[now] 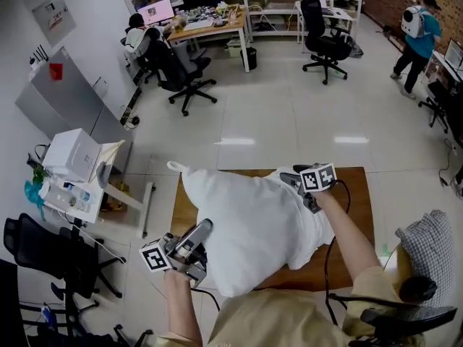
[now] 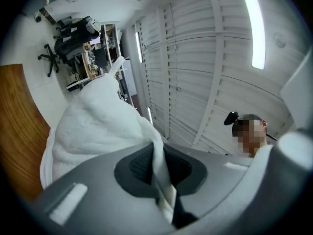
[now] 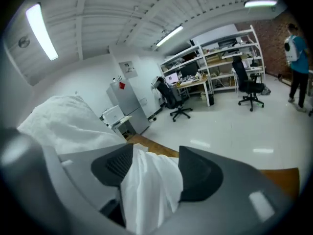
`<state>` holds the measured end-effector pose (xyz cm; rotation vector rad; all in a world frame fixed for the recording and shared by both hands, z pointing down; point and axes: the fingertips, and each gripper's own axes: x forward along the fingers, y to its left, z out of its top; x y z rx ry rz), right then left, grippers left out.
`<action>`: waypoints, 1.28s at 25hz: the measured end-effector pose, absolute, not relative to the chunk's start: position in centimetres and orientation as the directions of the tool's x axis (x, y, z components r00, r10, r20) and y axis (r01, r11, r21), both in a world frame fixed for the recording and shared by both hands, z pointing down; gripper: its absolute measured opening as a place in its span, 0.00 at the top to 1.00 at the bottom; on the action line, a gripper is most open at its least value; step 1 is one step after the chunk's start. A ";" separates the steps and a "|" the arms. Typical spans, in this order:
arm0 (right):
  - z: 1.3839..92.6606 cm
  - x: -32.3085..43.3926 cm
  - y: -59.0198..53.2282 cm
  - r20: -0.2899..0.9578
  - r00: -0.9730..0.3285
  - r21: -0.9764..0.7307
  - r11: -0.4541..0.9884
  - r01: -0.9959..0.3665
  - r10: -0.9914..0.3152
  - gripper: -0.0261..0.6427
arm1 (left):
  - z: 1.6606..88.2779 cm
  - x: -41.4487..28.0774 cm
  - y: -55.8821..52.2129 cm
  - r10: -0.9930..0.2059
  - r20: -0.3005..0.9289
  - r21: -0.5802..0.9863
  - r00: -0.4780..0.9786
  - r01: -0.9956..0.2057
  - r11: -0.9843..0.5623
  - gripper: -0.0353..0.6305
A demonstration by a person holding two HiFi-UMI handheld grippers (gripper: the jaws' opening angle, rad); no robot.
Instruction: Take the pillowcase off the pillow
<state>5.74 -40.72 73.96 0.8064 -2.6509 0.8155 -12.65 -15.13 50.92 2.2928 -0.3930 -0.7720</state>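
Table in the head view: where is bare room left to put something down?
Free: a wide strip of table along its right edge, beyond the right gripper; a narrow strip along its left edge, beside the pillow. Crowded: the middle, which the pillow covers, with the left gripper at the pillow's near left side.

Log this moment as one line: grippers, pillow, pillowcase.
left gripper: shut on pillow edge | right gripper: open, pillowcase fabric between jaws | pillow: over wooden table | pillowcase: bunched by right gripper
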 end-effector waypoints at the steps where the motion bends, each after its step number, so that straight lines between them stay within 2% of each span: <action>1: 75.6 4.9 -41.7 0.400 -0.824 -0.454 0.695 -0.558 -0.400 0.55 | 51.3 -12.5 -15.2 -0.475 -0.417 0.691 0.775 -0.070 -0.720 0.92; 4: 80.0 2.2 -43.5 0.474 -0.819 -0.504 0.663 -0.554 -0.324 0.60 | 52.1 -12.7 -16.0 -0.500 -0.407 0.705 0.765 -0.085 -0.704 0.92; 8: 84.2 0.6 -43.9 0.586 -0.770 -0.478 0.660 -0.579 -0.250 0.60 | 53.4 -12.8 -17.2 -0.533 -0.380 0.732 0.756 -0.107 -0.673 0.92; 12: 86.2 0.1 -43.8 0.645 -0.724 -0.409 0.689 -0.598 -0.245 0.79 | 53.5 -13.1 -17.4 -0.534 -0.375 0.716 0.758 -0.129 -0.686 0.92; 14: 86.0 0.2 -44.5 0.629 -0.724 -0.399 0.682 -0.613 -0.282 0.85 | 53.6 -13.8 -17.5 -0.542 -0.367 0.725 0.756 -0.132 -0.676 0.92; 17: 85.3 1.3 -45.5 0.558 -0.767 -0.483 0.628 -0.610 -0.316 0.89 | 53.1 -14.2 -17.1 -0.543 -0.344 0.716 0.766 -0.160 -0.680 0.92; 25: 85.8 6.1 -48.0 0.475 -0.810 -0.610 0.536 -0.584 -0.343 0.90 | 54.0 -13.1 -17.9 -0.572 -0.323 0.724 0.754 -0.192 -0.662 0.92; 29: 87.0 8.5 -49.2 0.489 -0.780 -0.609 0.487 -0.626 -0.391 0.91 | 53.8 -11.8 -17.6 -0.549 -0.358 0.718 0.755 -0.153 -0.679 0.92; 32: 89.2 11.8 -51.4 0.562 -0.700 -0.529 0.459 -0.714 -0.440 0.92 | 52.9 -10.9 -17.7 -0.533 -0.394 0.696 0.749 -0.136 -0.705 0.92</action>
